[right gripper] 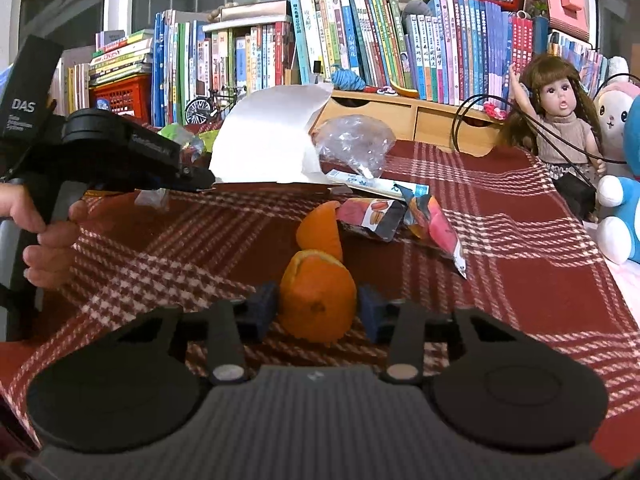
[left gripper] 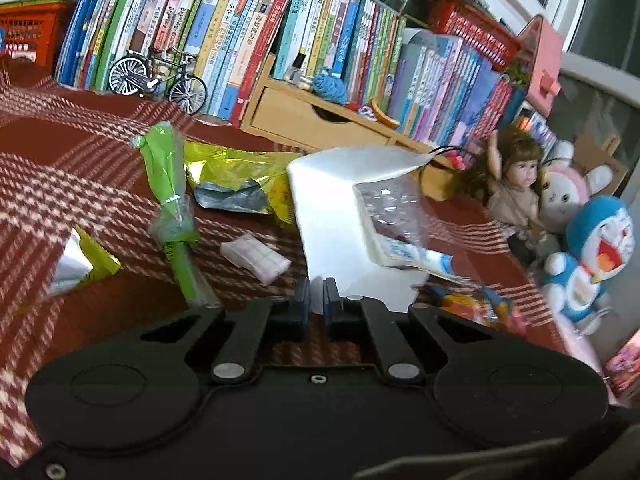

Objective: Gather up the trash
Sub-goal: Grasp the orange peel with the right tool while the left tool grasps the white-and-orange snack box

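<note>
We are holding the left claw [left gripper: 316, 292] low in the centre of the left wrist frame, its blue pads pressed nearly together and pinching the lower edge of a white paper bag [left gripper: 328, 208]. The bag is standing open on the red checked cloth covering the counter [left gripper: 60, 168], its mouth facing the right of the frame, with a clear plastic wrapper [left gripper: 394, 208] bulging out of it. From the right wrist view the same bag [right gripper: 268, 140] is sitting upper centre, with the left claw [right gripper: 200, 180] reaching in from the left, gripped by a hand [right gripper: 44, 236].

We are keeping the right claw [right gripper: 318, 308] spread wide at lower centre of its frame, a pad on either side of an orange peel [right gripper: 320, 300] but not visibly pressing it. The peel is resting on the cloth, its long axis running up the frame, away from the camera, with a second curl rising behind it.

Just beyond the peel, a macaron snack packet [right gripper: 372, 216] is lying flat beside a pink-and-orange wrapper [right gripper: 440, 232], whose long axis is slanting toward the lower right.

In the left wrist frame, a green plastic sleeve [left gripper: 172, 204] is lying left of centre, its long axis running nearly up and down the frame, narrow end pointing toward the camera. A yellow-green foil bag [left gripper: 236, 168] is lying behind it, a small pink-and-white packet [left gripper: 256, 258] just to its right, and another yellow packet [left gripper: 80, 264] at the far left.
</note>
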### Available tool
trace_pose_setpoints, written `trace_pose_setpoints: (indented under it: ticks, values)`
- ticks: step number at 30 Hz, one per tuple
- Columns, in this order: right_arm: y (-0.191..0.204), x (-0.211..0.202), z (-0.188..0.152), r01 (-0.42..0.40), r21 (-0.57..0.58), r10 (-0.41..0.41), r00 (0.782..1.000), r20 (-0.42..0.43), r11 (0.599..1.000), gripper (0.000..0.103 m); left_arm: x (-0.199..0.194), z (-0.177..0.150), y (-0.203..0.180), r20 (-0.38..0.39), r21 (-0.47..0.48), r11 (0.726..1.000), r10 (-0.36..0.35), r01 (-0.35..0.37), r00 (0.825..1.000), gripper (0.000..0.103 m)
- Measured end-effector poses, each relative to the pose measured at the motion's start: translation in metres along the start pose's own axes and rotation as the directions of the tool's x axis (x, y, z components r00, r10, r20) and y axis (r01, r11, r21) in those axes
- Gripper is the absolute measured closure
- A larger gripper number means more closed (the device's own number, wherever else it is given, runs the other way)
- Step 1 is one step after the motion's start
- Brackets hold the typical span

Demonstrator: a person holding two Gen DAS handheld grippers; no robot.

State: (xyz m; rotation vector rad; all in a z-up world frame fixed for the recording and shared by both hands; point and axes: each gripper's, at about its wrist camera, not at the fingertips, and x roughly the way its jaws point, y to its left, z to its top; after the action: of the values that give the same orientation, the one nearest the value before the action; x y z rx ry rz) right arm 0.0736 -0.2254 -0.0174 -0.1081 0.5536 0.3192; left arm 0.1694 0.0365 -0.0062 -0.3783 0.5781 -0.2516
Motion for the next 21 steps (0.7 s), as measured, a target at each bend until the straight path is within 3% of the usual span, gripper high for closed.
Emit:
trace_pose_setpoints:
  ticks: [3,5,7,10,12,14,16,21]
  values:
    - [-0.002,-0.003,-0.001,0.001,0.004,-0.001,1.000,0.003,1.000,0.056,-0.004,0.001,-0.004,0.001,0.009,0.999,-0.043,0.043,0.999,0.084]
    - [-0.003,-0.004,-0.002,0.003,0.006,-0.003,1.000,0.001,1.000,0.056,0.000,0.005,-0.007,0.013,-0.002,1.000,-0.008,0.008,1.000,0.033]
    - [-0.005,-0.002,-0.003,0.004,0.015,-0.004,1.000,-0.004,1.000,0.056,0.009,0.012,-0.005,0.029,-0.062,0.998,0.032,-0.030,0.999,0.028]
    - [-0.006,-0.002,-0.004,0.002,0.026,-0.002,1.000,-0.004,1.000,0.056,0.029,0.020,0.000,0.003,-0.170,0.982,0.080,-0.078,0.997,0.029]
    - [-0.006,-0.003,-0.004,0.001,0.026,-0.001,1.000,-0.003,1.000,0.056,0.042,0.021,-0.001,-0.030,-0.187,0.975,0.116,-0.119,0.993,0.038]
    - [-0.007,-0.003,-0.004,0.000,0.027,0.000,1.000,-0.002,1.000,0.056,0.047,0.019,-0.003,-0.041,-0.180,0.976,0.116,-0.121,0.992,0.085]
    - [-0.007,-0.005,-0.005,-0.002,0.032,0.002,1.000,0.006,0.999,0.057,0.042,0.016,-0.007,-0.010,-0.175,0.982,0.076,-0.077,0.997,0.091]
    - [-0.009,-0.013,-0.005,0.000,0.049,-0.002,0.999,0.042,0.999,0.059,0.012,0.015,-0.038,0.072,-0.010,1.000,0.027,-0.026,0.997,0.100]
